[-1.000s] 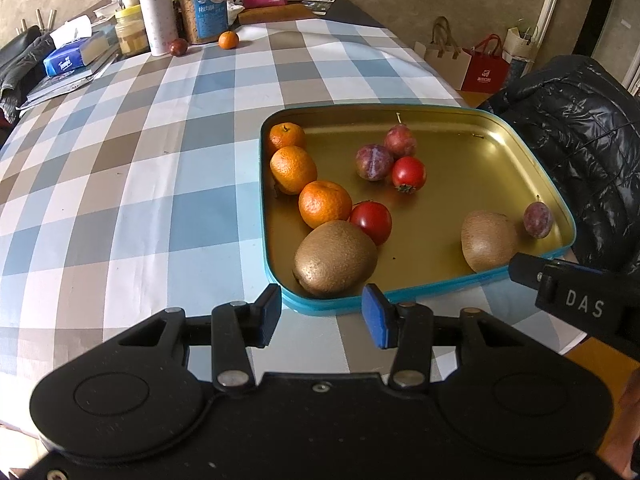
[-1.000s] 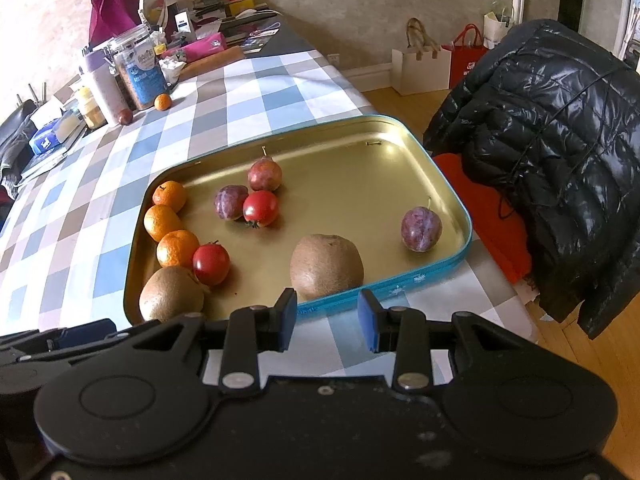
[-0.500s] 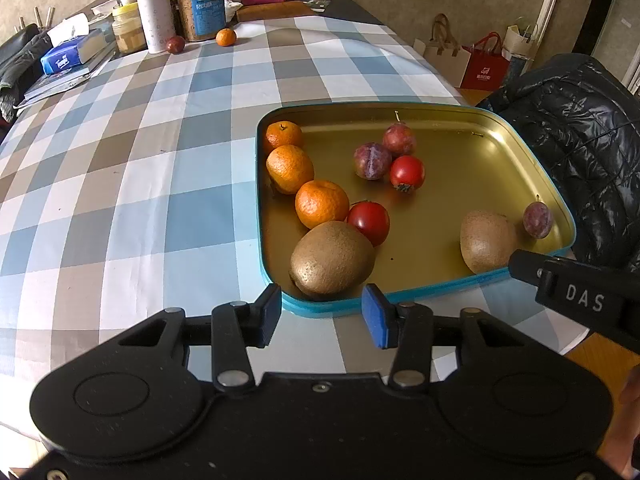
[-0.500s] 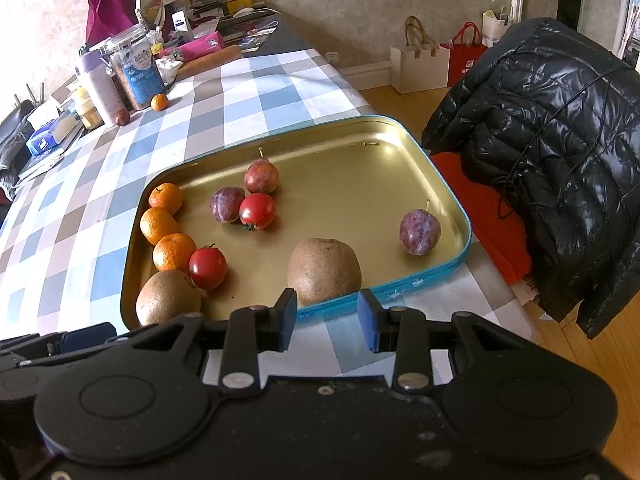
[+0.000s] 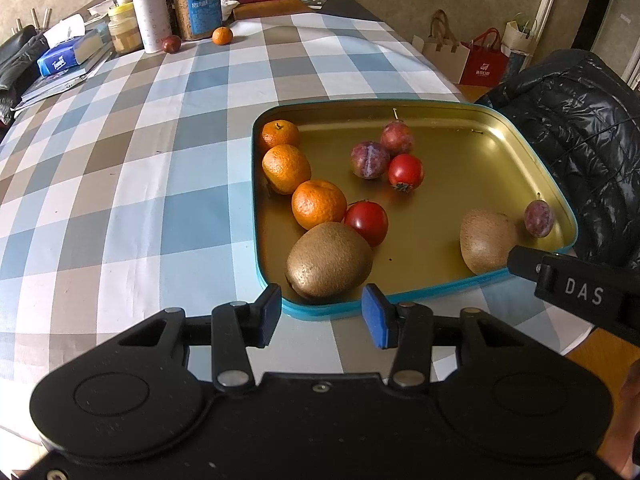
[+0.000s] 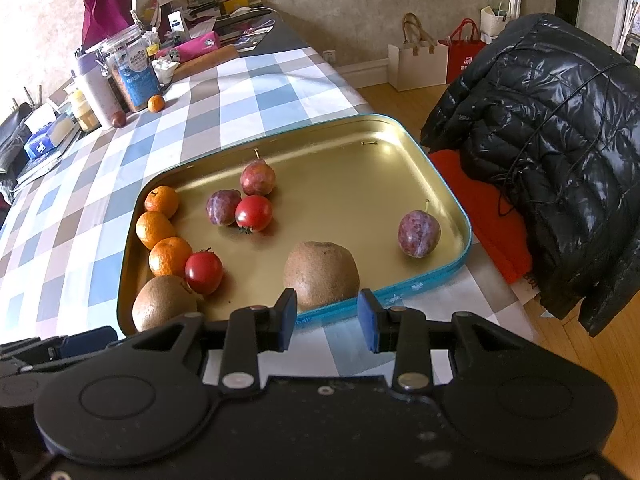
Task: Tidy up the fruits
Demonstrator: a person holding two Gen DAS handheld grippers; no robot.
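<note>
A gold tray with a blue rim point(image 5: 256, 200) lies on the checked tablecloth and holds loose fruit. Three mandarins point(image 5: 286, 168) line its left wall. Beside them sit a tomato point(image 5: 366, 222) and a kiwi point(image 5: 329, 259). Two plums point(image 5: 370, 159) and a second tomato point(image 5: 405, 171) cluster mid-tray. Another kiwi point(image 6: 320, 272) and a lone plum point(image 6: 419, 232) lie near the front right corner. My left gripper point(image 5: 322, 304) hovers open just short of the near rim, facing the left kiwi. My right gripper point(image 6: 327, 312) hovers open before the right kiwi. Neither holds anything.
At the table's far end a stray mandarin point(image 5: 222, 35) and a dark red fruit point(image 5: 171, 43) lie by a white bottle point(image 5: 150, 12), a jar and a tissue box. A black puffer jacket point(image 6: 540, 140) hangs right of the tray. Paper bags point(image 6: 420, 60) stand on the floor.
</note>
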